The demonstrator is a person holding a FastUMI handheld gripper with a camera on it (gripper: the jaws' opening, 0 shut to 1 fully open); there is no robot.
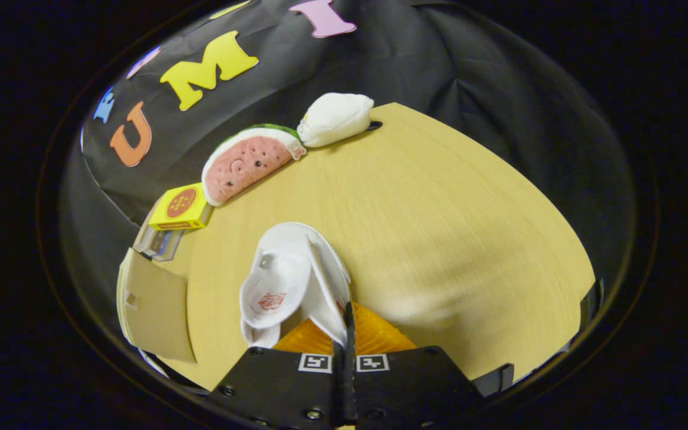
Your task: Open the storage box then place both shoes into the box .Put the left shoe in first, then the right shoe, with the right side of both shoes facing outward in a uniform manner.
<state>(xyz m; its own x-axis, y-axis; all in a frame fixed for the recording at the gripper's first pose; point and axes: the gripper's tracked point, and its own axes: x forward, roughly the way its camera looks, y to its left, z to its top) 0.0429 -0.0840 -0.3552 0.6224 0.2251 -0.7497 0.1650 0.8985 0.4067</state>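
Pale wooden surface (439, 227) is spreading wide and bare toward its curved far edge. Along its other edge, a white plush (335, 118), watermelon plush (248, 162), yellow box (180, 208) and cardboard storage box (156, 307) are lining up. Gripper (347, 334) fingers are pinching the white shoe (293, 283), lifted above the surface.

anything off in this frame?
Mostly fine. The gripper is shut on the white shoe by one thin wall, so the shoe hangs folded and tilted above the table. Grip looks marginal.
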